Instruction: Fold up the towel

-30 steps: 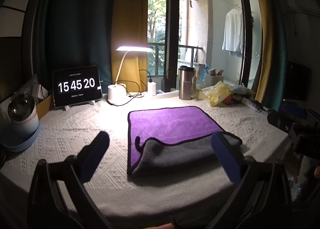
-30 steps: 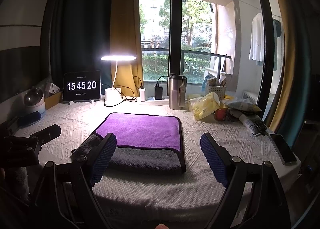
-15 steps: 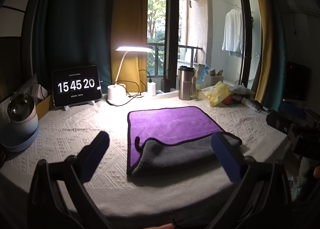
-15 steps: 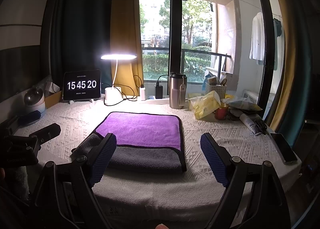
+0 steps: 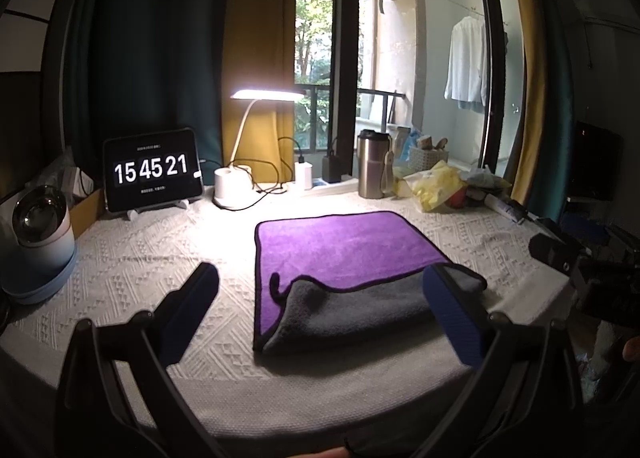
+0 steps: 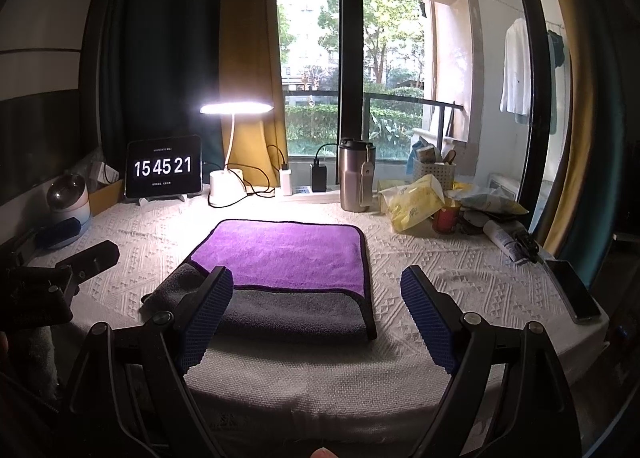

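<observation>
Left fingers: spread wide, nothing held; they are poised above the near edge of the surface, with the towel seen between and beyond them.
Right fingers: likewise spread and holding nothing, aimed at the towel's near edge from the other side.
Towel: laid flat near the middle of the surface, purple face up, with the near strip turned over so the grey underside shows (the turned strip is uneven, bulging at the near left corner).
Step in hand: judged to be a pause between folds; one partial fold is in place and no cloth is gripped.
Next move: the two near corners would need to be pinched, one by each set of fingers, then lifted together and carried toward the far edge.
Care needed: the dark hem should be matched edge to edge, or the fold will be skewed.
Handling: the cloth looks thick and limp, so sagging between grips is expected.
</observation>
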`<move>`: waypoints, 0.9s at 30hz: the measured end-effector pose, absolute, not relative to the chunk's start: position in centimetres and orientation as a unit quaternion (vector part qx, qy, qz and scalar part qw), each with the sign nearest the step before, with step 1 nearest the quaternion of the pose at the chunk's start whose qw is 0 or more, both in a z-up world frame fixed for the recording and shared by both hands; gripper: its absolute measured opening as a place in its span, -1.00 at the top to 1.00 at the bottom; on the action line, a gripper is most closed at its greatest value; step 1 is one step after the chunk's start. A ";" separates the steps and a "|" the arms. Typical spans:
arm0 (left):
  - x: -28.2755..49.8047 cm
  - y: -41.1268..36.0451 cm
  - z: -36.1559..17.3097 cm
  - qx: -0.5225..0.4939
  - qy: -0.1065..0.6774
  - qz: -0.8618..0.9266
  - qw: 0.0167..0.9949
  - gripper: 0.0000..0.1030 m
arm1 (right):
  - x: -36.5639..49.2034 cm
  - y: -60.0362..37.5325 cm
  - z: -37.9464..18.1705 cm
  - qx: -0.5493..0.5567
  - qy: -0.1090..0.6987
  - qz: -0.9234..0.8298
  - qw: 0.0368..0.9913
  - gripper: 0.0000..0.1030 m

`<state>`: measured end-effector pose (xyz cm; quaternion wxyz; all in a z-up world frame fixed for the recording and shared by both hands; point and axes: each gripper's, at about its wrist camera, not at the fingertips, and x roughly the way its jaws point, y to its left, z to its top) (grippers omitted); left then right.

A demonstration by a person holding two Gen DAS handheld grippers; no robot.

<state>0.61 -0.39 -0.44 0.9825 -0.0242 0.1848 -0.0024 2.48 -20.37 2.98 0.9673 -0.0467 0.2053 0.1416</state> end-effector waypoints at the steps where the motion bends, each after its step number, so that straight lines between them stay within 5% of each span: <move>1: 0.8 -0.4 -0.5 -0.023 0.185 -0.002 0.982 -0.99 | 2.7 -20.4 2.9 -0.046 0.207 0.142 0.967 -0.71; 27: 9.2 1.5 -5.9 -0.032 0.285 0.001 0.958 -0.97 | 10.3 -20.2 -1.5 -0.046 0.284 0.149 0.946 -0.71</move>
